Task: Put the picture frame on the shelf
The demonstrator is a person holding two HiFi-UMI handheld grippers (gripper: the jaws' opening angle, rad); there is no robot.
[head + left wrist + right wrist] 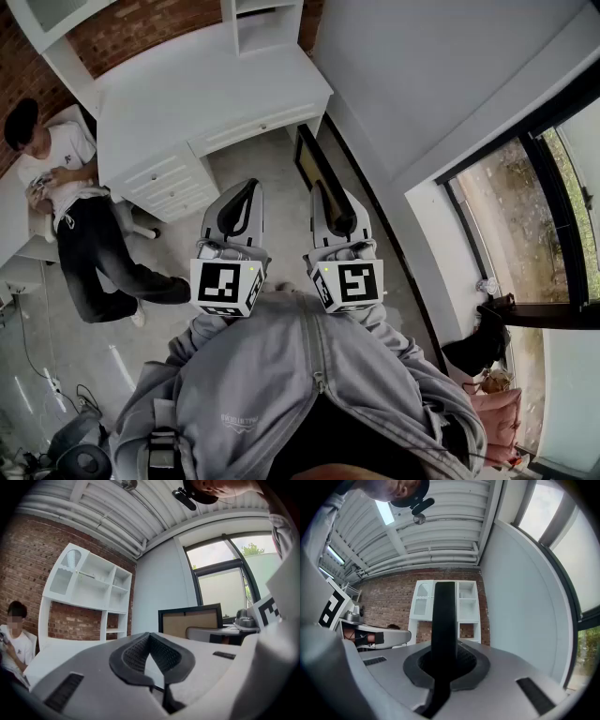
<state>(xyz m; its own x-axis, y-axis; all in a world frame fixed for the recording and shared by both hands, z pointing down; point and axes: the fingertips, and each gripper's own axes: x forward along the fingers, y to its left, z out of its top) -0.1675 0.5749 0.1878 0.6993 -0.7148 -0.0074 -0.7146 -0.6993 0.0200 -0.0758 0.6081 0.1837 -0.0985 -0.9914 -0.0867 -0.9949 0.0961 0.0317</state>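
Note:
The picture frame [314, 173], black-edged with a tan back [190, 620], stands upright on its edge in front of me. My right gripper [330, 199] is shut on its near edge, and the black edge [444, 616] rises between the pads in the right gripper view. To its left, my left gripper [247, 193] is shut with nothing in it; its ribbed pads [136, 653] meet at the tips. The white shelf unit [265, 23] stands on a white desk [206, 84] ahead, against a brick wall, and also shows as open compartments [89, 588] [464, 604].
A person [66, 187] sits on the left beside the desk's drawers [164, 183]. A white wall [441, 84] and a large window [525, 206] run along the right. Cables [47, 384] lie on the floor at bottom left. A dark bag [483, 347] sits at lower right.

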